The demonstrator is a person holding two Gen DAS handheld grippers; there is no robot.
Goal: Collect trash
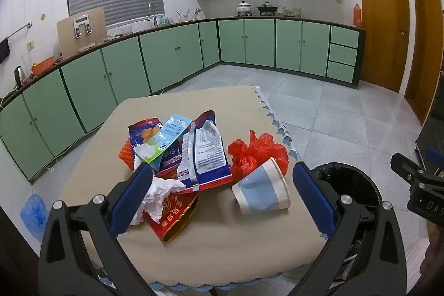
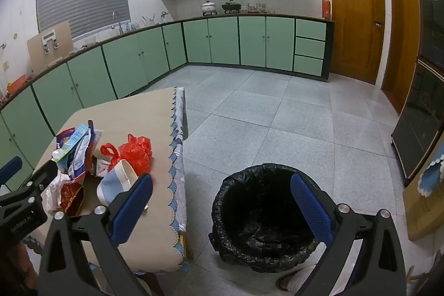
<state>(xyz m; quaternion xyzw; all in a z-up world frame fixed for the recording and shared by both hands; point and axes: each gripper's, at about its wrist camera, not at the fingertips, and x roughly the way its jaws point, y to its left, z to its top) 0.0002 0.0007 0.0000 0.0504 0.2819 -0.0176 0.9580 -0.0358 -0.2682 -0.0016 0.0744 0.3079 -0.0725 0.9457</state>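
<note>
A pile of trash lies on the beige table point(image 1: 222, 235): snack wrappers point(image 1: 202, 154), a crumpled white tissue point(image 1: 161, 193), a red foil packet point(image 1: 174, 215), a red plastic bag point(image 1: 255, 151) and a tipped blue-and-white paper cup point(image 1: 260, 190). My left gripper point(image 1: 222, 193) is open and empty, hovering just before the pile with the tissue by its left finger. My right gripper point(image 2: 222, 207) is open and empty above the black-lined trash bin point(image 2: 263, 215). The cup point(image 2: 116, 179) and red bag point(image 2: 136, 151) also show in the right wrist view.
The bin point(image 1: 347, 185) stands on the grey tile floor right of the table. Green cabinets point(image 1: 172, 57) line the far walls. Wooden doors point(image 2: 355, 15) are at the right. A blue bag point(image 1: 33, 212) lies on the floor at the left.
</note>
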